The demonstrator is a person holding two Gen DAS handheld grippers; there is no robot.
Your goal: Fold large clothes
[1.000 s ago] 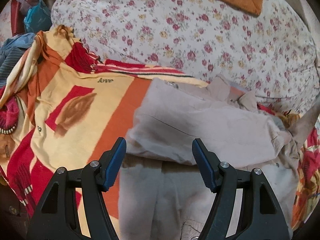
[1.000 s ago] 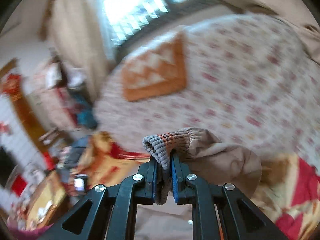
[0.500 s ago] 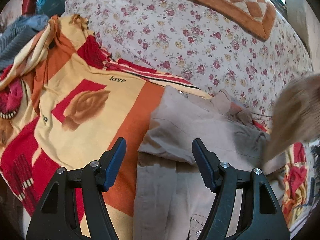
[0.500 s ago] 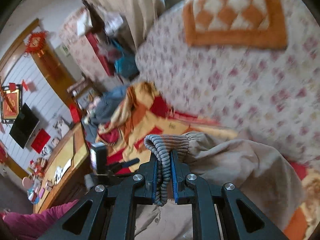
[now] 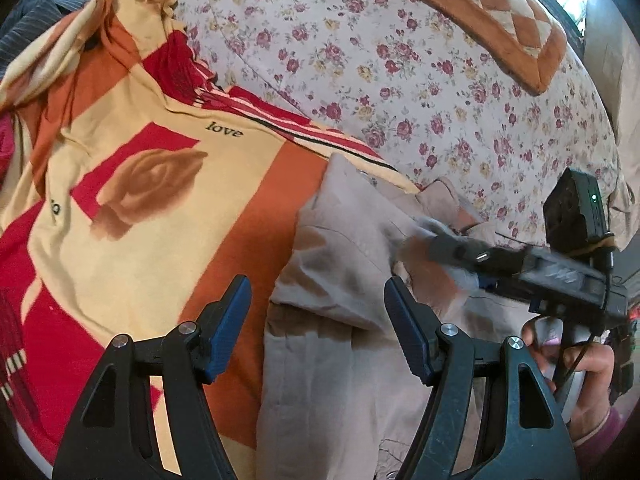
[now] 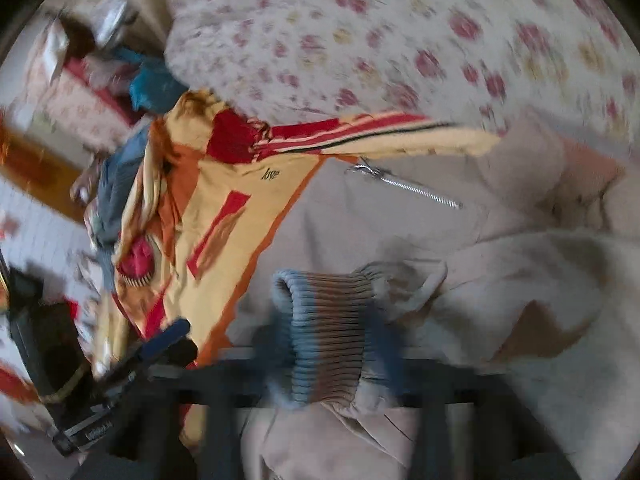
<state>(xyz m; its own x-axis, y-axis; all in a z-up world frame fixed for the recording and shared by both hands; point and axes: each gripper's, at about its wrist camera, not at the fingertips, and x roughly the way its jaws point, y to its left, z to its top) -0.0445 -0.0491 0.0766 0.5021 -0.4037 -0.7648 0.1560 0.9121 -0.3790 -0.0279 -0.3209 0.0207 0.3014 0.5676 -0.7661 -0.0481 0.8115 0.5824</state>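
1. beige cloth, a big jacket (image 5: pixel 344 264), lies spread on the red, orange and yellow blanket (image 5: pixel 132 184) that covers the near side of the bed, with the flowered quilt (image 5: pixel 400 60) bunched behind it. its metal zipper (image 6: pixel 404 186) shows along the upper edge in the right wrist view.

2. the right gripper (image 6: pixel 328 344) has the ribbed cuff (image 6: pixel 328 320) of one sleeve sitting between its fingers. that view is badly blurred, so i cannot tell whether the jaws are pinched on the cuff or have slackened off it.

3. from the left wrist view the right tool reaches in low over the jacket body, cuff end pointing toward the middle of the garment; the person's hand (image 5: pixel 576 364) grips its handle at the right edge.

4. the left gripper (image 5: pixel 316 320) hangs just above the near edge of the jacket with its jaws spread wide and nothing between them.

5. my read: the sleeve fold is the step in hand, the sleeve being laid across the chest panel.

6. next, i'd guess, the cuff needs setting flat on the body and letting go, then the left tool has to come down on the near hem or side edge, so that both can lift and double the jacket over. the soft, thick cloth may spring back or bunch.
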